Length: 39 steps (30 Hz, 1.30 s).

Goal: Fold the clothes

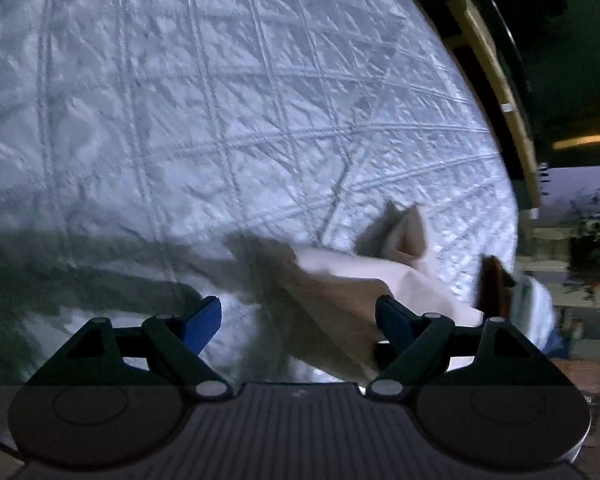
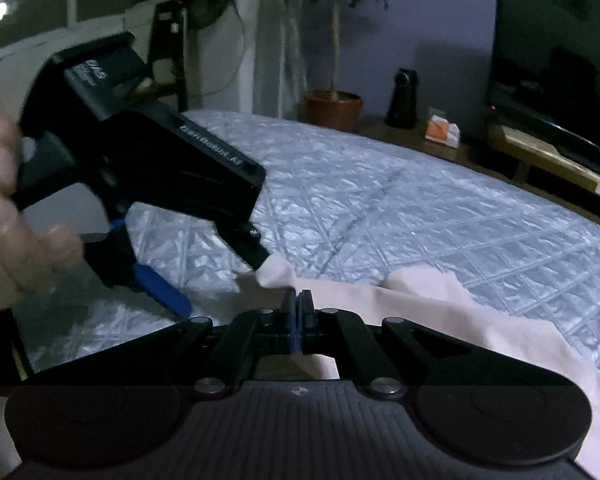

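Left gripper (image 1: 298,318) hangs spread wide at lower centre of its view, the pale pink garment (image 1: 340,280) rumpled on the quilted bed (image 1: 220,100). In the other view, right gripper (image 2: 298,312) is pinching its edge, lower centre. It looks light, limp, slippery — best taken at corners or hems.

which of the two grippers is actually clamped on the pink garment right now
The right gripper: its fingers are shut on the pink garment. The left gripper is open.
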{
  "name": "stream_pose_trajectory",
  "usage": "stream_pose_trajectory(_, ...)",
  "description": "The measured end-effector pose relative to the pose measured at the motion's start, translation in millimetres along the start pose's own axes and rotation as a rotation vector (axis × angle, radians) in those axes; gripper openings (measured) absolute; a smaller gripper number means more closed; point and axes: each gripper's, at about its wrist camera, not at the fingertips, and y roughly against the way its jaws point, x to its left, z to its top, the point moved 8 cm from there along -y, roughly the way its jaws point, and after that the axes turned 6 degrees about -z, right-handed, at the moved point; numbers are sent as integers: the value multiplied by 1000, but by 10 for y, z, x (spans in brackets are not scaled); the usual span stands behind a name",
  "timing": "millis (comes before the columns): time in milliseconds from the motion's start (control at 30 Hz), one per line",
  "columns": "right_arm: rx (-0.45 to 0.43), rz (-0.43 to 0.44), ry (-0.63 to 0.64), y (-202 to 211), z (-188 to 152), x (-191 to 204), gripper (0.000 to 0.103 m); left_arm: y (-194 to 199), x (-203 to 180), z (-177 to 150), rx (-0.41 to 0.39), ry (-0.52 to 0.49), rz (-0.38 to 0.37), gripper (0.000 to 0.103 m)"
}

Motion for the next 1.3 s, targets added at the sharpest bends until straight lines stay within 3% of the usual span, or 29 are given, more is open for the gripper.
stream_pose_trajectory(567,-4,73,194,35,-93,451,1,-13,37,7,20,73,-30,80)
stream_pose_trajectory(633,-2,66,193,25,-94,441,1,-53,28,-25,48,77,-42,72)
stream_pose_trajectory(700,-1,65,191,4,-85,431,1,-95,12,-65,83,81,-57,53)
stream_pose_trajectory(933,-3,84,198,25,-92,459,2,-178,18,-121,106,77,-36,37)
stream_pose_trajectory(1100,-8,85,179,51,-89,424,2,-202,3,-123,92,52,-15,5)
stream_pose_trajectory(1200,-2,98,167,54,-95,417,11,-188,-5,-116,57,22,16,1)
stream_pose_trajectory(1300,10,118,150,110,-93,366,29,-132,-18,-78,14,1,29,1)
